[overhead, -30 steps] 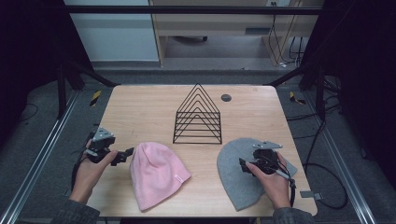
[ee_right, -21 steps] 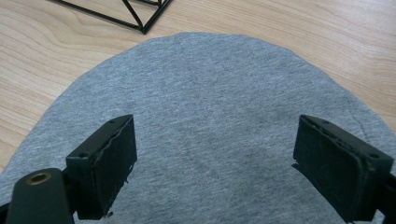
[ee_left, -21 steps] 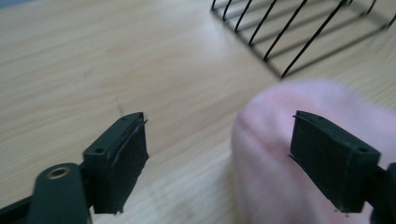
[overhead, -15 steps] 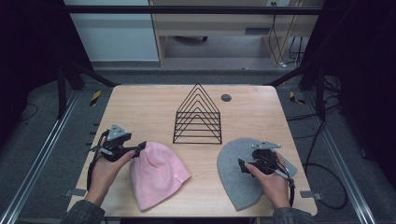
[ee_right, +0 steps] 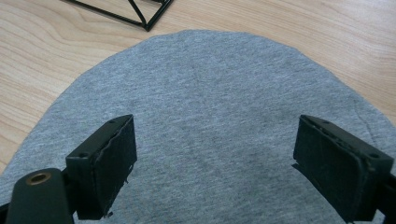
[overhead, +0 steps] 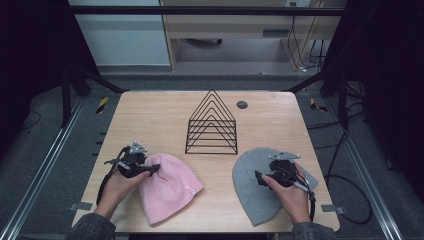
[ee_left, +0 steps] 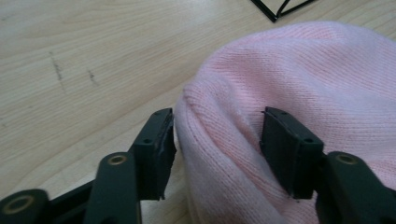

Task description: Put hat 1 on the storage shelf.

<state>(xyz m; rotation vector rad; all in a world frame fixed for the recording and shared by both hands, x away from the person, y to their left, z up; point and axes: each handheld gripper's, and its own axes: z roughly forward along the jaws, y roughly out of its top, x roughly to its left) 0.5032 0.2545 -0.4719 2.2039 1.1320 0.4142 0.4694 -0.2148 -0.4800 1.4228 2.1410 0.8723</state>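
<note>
Step in hand looked like gripping the pink beanie (overhead: 167,187) at its top-left edge w/ the left tool (overhead: 150,170). To do it well: keep the raised fold centred between the pads, push a bit deeper so more than the outer ridge is caught, then close firmly. Knit is soft and thick, so a shallow pinch would prob slip off when lifted. Lower pad should stay just off the table (overhead: 150,120) so it doesn't drag on the wood.

Left tool, in the left gripper view (ee_left: 217,140): jaws part open, straddling a bunched ridge of the pink beanie (ee_left: 289,93). Left pad touched or nearly touched the fabric's edge; right pad sat against the knit on the far side. Not yet clamped, nothing lifted.

Right tool (overhead: 262,177) hovered over the grey beanie (overhead: 250,192), which lay flat at the table's front right. In the right gripper view (ee_right: 212,163) the jaws stood wide open w/ grey fabric (ee_right: 210,102) between and below them; holding nothing. Couldn't tell if the pads touched the cloth.

Pink beanie lay front left, well apart from the grey one; black wire rack (overhead: 212,122) stood mid-table behind both, untouched.
</note>
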